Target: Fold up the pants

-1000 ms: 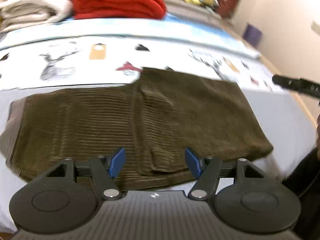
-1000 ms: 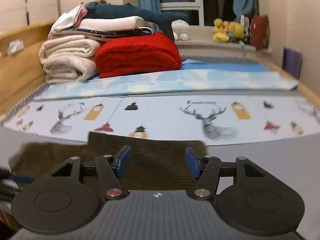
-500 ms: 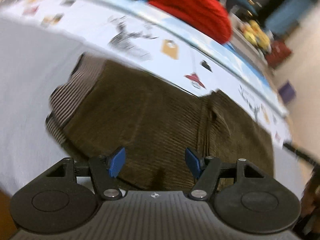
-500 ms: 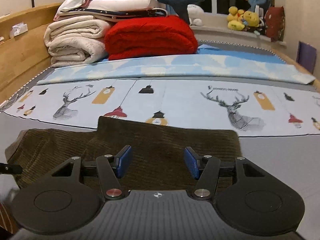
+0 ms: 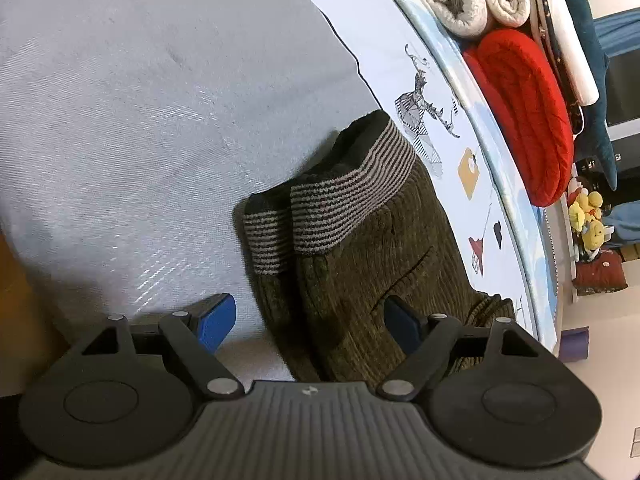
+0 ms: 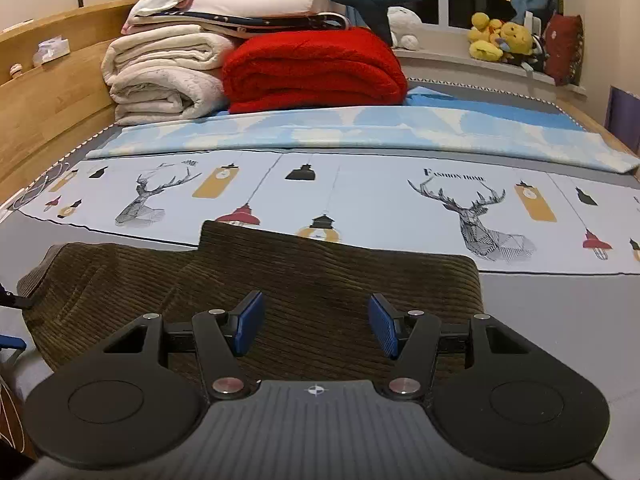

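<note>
The left gripper point(image 5: 308, 322) has just been widening its fingers, which now straddle the near edge of the pants point(image 5: 372, 264) without pinching it. The right gripper point(image 6: 316, 326) hovers with fingers spread over the same pants point(image 6: 280, 280), holding nothing. The olive corduroy pants lie folded on the grey bed point(image 5: 120, 100), striped cuffs point(image 5: 344, 200) stacked, before a red blanket point(image 6: 316, 68).

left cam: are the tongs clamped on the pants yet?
No. The left tongs stand wide open, blue pads either side of the pants edge with visible gaps, not pressing the cloth.
</note>
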`<state>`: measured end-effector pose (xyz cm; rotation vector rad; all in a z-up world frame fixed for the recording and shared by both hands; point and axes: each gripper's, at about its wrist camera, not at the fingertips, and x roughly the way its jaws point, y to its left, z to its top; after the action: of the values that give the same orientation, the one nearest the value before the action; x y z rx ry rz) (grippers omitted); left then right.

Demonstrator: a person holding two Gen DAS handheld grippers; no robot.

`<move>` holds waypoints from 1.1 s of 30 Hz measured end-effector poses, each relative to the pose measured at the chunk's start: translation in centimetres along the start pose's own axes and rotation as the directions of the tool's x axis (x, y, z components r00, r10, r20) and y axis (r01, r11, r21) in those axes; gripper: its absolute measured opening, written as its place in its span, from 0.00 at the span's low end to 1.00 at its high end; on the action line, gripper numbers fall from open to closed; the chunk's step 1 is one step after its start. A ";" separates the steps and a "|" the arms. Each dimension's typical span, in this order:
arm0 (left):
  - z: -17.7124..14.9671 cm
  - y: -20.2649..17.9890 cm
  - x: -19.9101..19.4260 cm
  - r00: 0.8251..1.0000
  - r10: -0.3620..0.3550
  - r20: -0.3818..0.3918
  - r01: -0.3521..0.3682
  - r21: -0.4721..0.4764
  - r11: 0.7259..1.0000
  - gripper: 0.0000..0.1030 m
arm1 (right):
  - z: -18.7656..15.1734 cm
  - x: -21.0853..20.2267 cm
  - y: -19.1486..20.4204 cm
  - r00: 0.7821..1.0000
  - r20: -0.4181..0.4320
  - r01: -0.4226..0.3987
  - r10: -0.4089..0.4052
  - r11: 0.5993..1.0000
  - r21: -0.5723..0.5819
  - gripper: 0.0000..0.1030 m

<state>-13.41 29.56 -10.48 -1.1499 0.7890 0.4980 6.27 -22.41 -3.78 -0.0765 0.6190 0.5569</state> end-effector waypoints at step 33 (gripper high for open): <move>-18.4 -31.0 0.2 0.947 -0.319 -0.046 0.241 0.757 0.607 0.13 | -2.2 -3.2 -7.2 0.987 -0.047 0.158 -0.153 0.978 0.139 0.58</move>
<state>3.37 1.51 4.67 -0.4262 0.6129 -0.0757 6.67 -30.53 -4.45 0.0000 0.6804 0.3591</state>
